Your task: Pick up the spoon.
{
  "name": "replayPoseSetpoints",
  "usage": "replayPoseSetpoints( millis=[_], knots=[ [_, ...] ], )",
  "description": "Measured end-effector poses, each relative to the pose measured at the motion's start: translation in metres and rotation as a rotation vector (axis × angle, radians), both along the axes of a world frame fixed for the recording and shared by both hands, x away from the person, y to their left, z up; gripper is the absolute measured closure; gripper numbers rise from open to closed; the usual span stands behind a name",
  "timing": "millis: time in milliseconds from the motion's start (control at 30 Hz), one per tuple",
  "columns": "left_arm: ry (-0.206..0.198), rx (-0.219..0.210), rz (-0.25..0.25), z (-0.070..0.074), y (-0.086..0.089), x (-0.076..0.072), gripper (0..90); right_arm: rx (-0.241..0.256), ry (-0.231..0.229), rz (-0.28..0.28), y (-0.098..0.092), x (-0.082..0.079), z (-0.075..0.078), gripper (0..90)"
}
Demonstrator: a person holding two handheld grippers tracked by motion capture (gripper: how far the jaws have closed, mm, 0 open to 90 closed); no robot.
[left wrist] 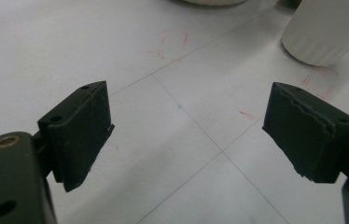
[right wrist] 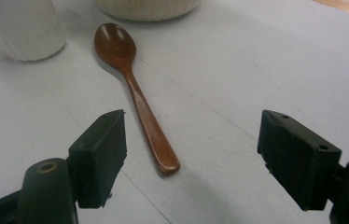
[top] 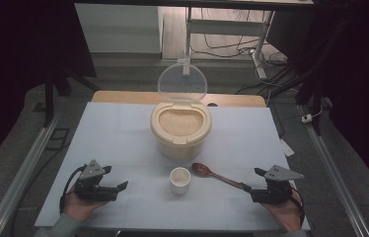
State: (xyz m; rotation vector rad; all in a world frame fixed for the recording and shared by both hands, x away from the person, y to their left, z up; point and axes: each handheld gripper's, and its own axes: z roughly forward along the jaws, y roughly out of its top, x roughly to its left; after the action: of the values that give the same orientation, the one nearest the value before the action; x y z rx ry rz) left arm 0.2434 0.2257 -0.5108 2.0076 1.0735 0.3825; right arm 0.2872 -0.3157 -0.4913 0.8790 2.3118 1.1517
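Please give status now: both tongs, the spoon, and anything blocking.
Left tongs open, empty. Right tongs open, empty, facing wooden spoon handle. Spoon flat beside white cup. Nothing in the way.

A cup (top: 180, 179) stood before the rice container (top: 180, 131) on the table (top: 113, 143). A spoon (top: 216, 175) lay just right of the cup.

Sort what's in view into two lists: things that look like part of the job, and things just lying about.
Likely part of the job (judged from the layout):
rice container, lid open
cup
spoon
left gripper, open
right gripper, open

Just lying about:
cables on the floor beyond the table
desk frame behind
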Motion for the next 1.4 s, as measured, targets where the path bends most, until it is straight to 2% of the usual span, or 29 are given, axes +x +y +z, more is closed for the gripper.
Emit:
replayPoseSetpoints(
  millis=[167, 600, 833, 1033, 1200, 1333, 1400],
  knots=[
    [0.004, -0.011, 0.002, -0.001, 0.002, 0.001, 14.9, -0.012, 0.003, -0.006, 0.001, -0.001, 0.001, 24.5],
    [0.006, -0.004, -0.006, -0.002, 0.001, 0.002, 14.7, -0.018, 0.009, -0.005, 0.002, -0.001, 0.003, 26.8],
    [0.008, -0.001, -0.009, -0.002, 0.001, 0.003, 14.6, -0.036, 0.008, -0.008, 0.005, -0.002, 0.012, 28.1],
    [0.013, 0.003, -0.015, -0.002, 0.000, 0.003, 14.6, -0.058, 0.041, 0.010, 0.013, 0.000, 0.028, 29.5],
    [0.018, 0.001, -0.017, -0.002, -0.001, 0.004, 14.5, -0.116, 0.101, 0.036, 0.023, 0.008, 0.038, 29.4],
    [0.021, 0.004, -0.021, -0.003, -0.001, 0.005, 14.5, -0.159, 0.150, 0.065, 0.032, 0.021, 0.047, 29.3],
    [0.026, 0.003, -0.025, -0.004, -0.001, 0.005, 14.5, -0.196, 0.159, 0.078, 0.037, 0.028, 0.051, 29.3]
  ],
)
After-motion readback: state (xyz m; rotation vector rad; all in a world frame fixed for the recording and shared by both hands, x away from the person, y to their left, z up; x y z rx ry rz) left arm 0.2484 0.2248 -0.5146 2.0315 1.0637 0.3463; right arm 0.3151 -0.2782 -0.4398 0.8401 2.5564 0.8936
